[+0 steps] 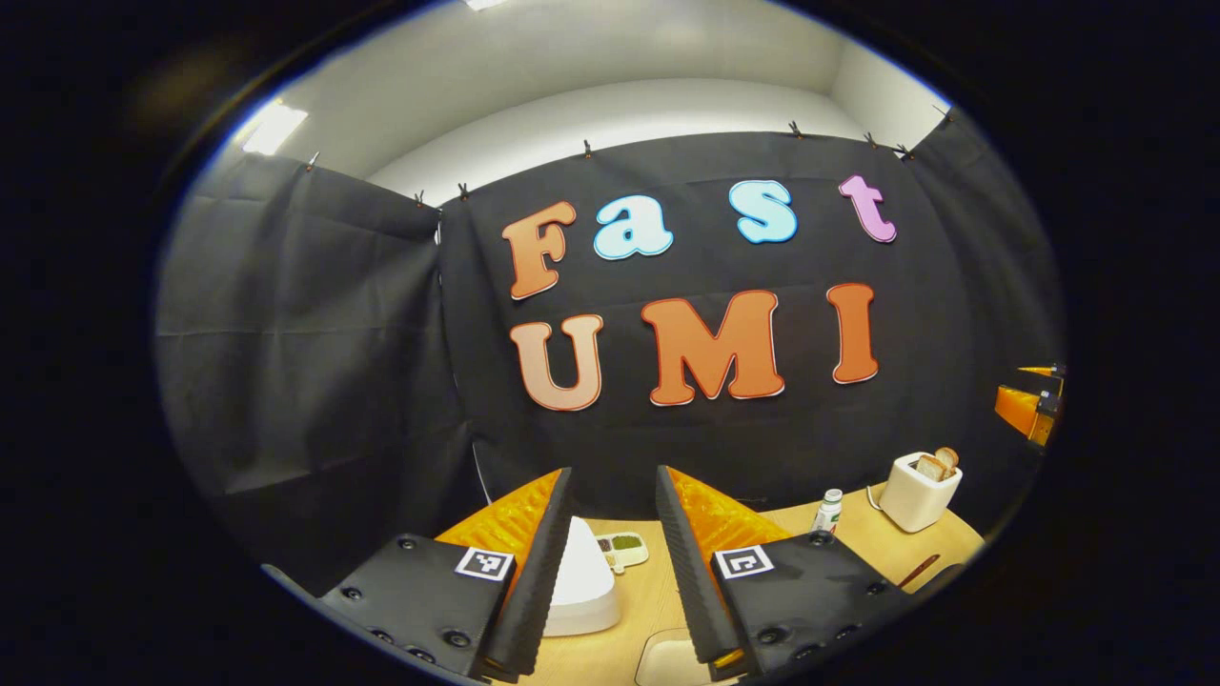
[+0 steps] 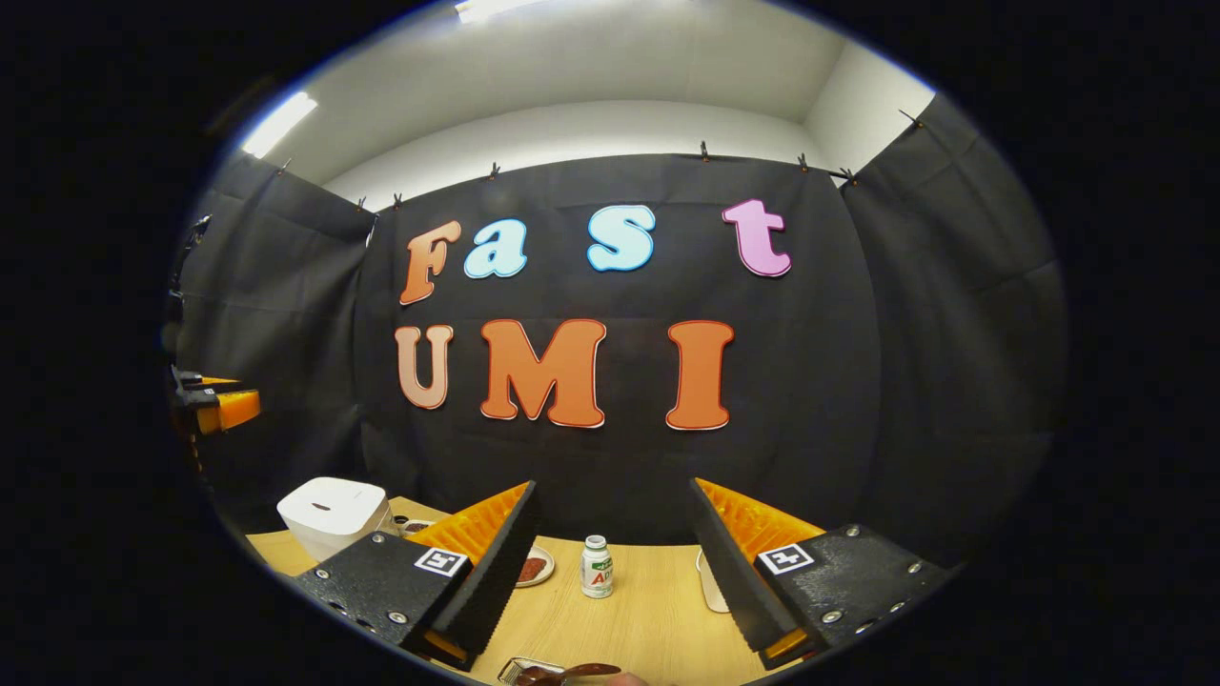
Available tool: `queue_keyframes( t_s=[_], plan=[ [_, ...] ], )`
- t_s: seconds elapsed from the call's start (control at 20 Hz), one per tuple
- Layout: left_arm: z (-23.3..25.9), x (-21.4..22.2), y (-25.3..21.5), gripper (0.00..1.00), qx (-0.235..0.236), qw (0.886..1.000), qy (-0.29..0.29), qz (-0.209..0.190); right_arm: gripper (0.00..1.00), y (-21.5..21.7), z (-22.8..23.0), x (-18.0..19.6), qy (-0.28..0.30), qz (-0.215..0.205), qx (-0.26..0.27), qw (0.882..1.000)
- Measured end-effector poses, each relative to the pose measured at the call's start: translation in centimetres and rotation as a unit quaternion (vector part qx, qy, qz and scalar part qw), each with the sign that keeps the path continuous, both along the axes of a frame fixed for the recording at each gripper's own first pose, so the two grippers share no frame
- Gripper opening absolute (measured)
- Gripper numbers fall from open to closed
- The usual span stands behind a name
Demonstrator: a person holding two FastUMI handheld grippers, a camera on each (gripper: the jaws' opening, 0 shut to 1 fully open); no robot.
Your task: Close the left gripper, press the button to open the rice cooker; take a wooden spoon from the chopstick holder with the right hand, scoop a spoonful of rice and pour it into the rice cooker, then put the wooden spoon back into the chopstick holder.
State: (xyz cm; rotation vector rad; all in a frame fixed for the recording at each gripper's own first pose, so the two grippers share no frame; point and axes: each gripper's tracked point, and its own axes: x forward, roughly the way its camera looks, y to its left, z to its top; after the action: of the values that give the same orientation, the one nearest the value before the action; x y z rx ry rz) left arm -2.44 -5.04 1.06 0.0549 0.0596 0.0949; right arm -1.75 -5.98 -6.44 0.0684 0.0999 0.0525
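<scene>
Pale wood shows between the spread fingers of the left gripper (image 1: 613, 572), which hangs released and empty above the table (image 1: 858, 534), level with the booth wall. Just ahead of its fingers sits the white cooker (image 1: 581, 581), its rounded body partly hidden behind the left finger; its lid looks down, and its button cannot be made out from here. In the right gripper view the cooker (image 2: 332, 510) stands at the table's left edge, squat, smooth and white, a small dark mark on its top.

The right gripper (image 2: 615, 572) is likewise released and holds nothing, with a small bottle (image 2: 597, 566) standing on the table between its fingers, and a dark wooden spoon (image 2: 572, 673) at the bottom edge, resting in what may be the holder, too cropped to tell.

The first step appears not yet begun. To do it well, the left fingers should probably clench fully first, then descend tip-first onto the button, pressing straight so the light cooker does not slide.
</scene>
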Motion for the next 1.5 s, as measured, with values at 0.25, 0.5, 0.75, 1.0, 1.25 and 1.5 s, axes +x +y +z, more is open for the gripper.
queue_keyframes(
  t_s=[0.25,0.5,0.75,1.0,1.25,1.5],
  plan=[
    [-1.3,2.1,5.4,0.15,-0.017,0.999,0.021,0.024,0.95,1.6,1.0,0.1,-0.006,-0.036,-0.013,0.999],
    [-5.1,4.8,9.9,0.06,-0.033,0.995,0.090,0.019,0.95,4.5,1.4,-0.6,-0.003,-0.053,-0.026,0.998],
    [-9.1,8.0,13.1,0.06,-0.054,0.986,0.157,0.014,0.97,6.3,1.0,-1.8,0.014,-0.078,-0.038,0.996],
    [-15.1,10.5,14.1,0.06,-0.105,0.962,0.252,-0.005,0.95,6.7,0.3,-3.3,0.034,-0.110,-0.052,0.992],
    [-20.5,12.2,14.3,0.05,-0.181,0.922,0.342,-0.015,0.95,6.2,-0.9,-5.1,0.060,-0.143,-0.063,0.986],
    [-24.8,13.5,13.9,0.05,-0.207,0.892,0.401,-0.019,0.95,5.3,-2.2,-6.9,0.080,-0.171,-0.070,0.979]
  ],
)
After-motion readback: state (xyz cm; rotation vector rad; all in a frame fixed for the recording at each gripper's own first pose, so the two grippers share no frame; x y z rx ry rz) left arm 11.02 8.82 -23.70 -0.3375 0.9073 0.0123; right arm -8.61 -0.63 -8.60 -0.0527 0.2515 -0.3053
